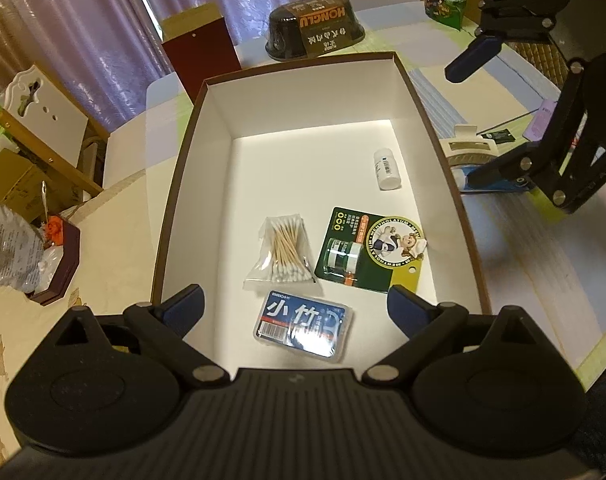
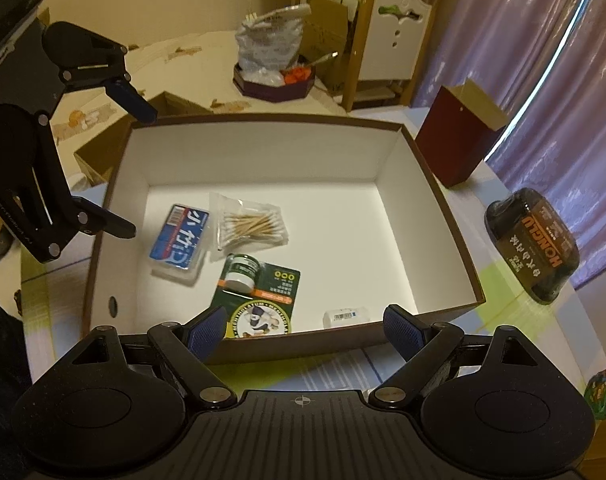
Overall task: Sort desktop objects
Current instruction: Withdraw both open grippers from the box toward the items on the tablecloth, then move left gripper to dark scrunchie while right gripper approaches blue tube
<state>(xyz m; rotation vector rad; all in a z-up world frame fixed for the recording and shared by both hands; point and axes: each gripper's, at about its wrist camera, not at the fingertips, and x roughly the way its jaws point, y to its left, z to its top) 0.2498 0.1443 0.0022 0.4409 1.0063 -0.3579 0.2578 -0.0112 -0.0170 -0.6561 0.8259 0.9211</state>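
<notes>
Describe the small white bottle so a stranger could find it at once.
Start at the big open box with brown outside and white inside, in the middle of the table. Four things lie on its floor; the small white bottle lies on its side, apart from the other three. It alone is a plain white cylinder with a barcode label.

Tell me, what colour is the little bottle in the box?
White, with a barcode label: the little bottle, clearest in the left wrist view.

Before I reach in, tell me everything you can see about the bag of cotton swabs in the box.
The bag of cotton swabs is a small clear plastic pouch holding wooden-stick swabs with white tips, bundled roughly parallel. It lies flat on the white floor of the box, sealed as far as I can tell. The blue floss case and green balm card lie close beside it; contact is unclear. Neither gripper touches it.
</notes>
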